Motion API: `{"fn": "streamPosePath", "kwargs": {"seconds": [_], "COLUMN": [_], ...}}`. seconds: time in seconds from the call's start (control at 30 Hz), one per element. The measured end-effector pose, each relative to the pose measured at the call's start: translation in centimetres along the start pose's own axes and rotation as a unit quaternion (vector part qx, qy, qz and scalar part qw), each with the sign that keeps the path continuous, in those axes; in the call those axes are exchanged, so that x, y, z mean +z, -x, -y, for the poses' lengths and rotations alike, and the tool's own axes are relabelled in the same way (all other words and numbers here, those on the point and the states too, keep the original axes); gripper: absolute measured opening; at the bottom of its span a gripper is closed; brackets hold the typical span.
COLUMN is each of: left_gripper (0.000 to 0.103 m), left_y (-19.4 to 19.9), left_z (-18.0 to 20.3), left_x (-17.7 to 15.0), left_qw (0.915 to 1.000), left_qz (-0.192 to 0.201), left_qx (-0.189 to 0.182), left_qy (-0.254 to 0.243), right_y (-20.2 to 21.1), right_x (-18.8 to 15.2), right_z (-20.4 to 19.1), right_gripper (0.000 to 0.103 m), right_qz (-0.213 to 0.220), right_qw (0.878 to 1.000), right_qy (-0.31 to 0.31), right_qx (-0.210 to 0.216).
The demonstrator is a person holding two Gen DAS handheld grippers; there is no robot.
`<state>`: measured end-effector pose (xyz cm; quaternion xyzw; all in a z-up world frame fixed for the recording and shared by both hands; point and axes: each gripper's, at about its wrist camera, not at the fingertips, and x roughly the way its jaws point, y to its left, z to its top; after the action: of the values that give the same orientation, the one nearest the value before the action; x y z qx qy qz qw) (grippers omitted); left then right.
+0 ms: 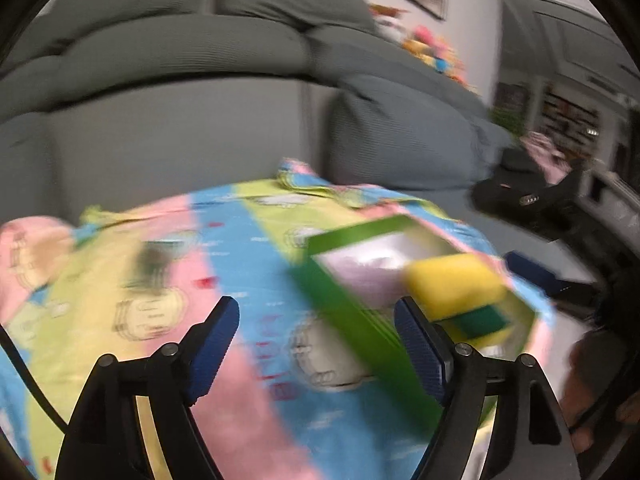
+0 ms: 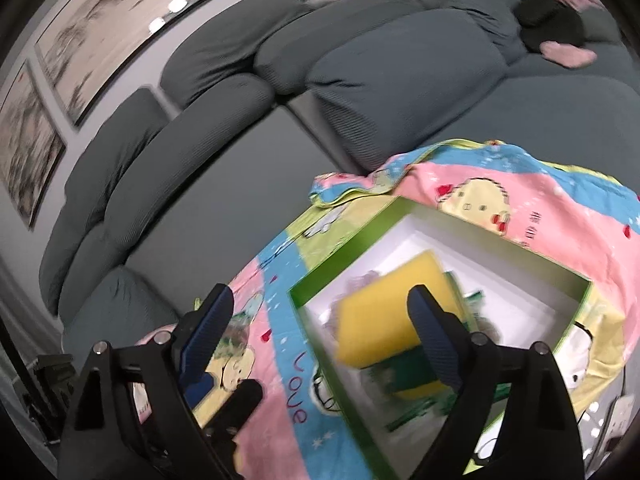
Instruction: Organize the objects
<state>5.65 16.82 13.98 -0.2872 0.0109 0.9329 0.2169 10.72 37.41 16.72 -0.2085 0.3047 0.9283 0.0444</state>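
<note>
Grey sofa cushions fill the background behind a pastel cartoon cloth. From the left wrist view, a green box is seen near the cloth's right edge, a yellow sponge inside it; the left gripper is spread wide over bare cloth, nothing between its fingers. Only here is the right gripper's blue pad seen, beyond the box. From the right wrist view, the box's white interior is revealed, and the sponge with its green underside. The right gripper is open, gripping nothing. Blur hides finer detail.
</note>
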Motion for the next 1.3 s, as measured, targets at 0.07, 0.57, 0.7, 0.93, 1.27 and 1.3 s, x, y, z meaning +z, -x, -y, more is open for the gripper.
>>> {"fn": "streamPosePath", "kwargs": {"seconds": [0.07, 0.57, 0.7, 0.93, 1.27, 1.3], "left_gripper": [0.081, 0.081, 0.081, 0.102, 0.102, 0.102], "left_y": [0.4, -3.5, -5.6, -7.1, -7.0, -7.0], "left_z": [-2.5, -15.4, -17.0, -16.0, -16.1, -16.1], "left_x": [-1.0, -8.4, -9.8, -9.8, -10.0, -10.0], "left_qw": [0.999, 0.9614, 0.9582, 0.9584, 0.9582, 0.9582], "left_qz": [0.007, -0.062, -0.103, -0.14, -0.134, -0.133], "left_qx": [0.045, 0.239, 0.194, 0.204, 0.206, 0.206], "left_qy": [0.002, 0.122, 0.183, 0.143, 0.146, 0.147], "right_y": [-0.6, -9.4, -11.3, -12.8, -13.5, -13.4], "right_x": [-0.6, -9.3, -10.6, -12.1, -13.1, -13.1], "right_z": [-2.1, -13.7, -14.0, -14.1, -13.9, -13.9], "right_gripper": [0.09, 0.099, 0.099, 0.099, 0.099, 0.099], "right_qz": [-0.009, -0.127, -0.145, -0.149, -0.158, -0.157], "right_qw": [1.0, 0.971, 0.967, 0.961, 0.963, 0.964], "right_qy": [0.028, 0.189, 0.203, 0.23, 0.218, 0.214], "right_qx": [0.011, 0.073, 0.052, 0.026, 0.015, 0.019]}}
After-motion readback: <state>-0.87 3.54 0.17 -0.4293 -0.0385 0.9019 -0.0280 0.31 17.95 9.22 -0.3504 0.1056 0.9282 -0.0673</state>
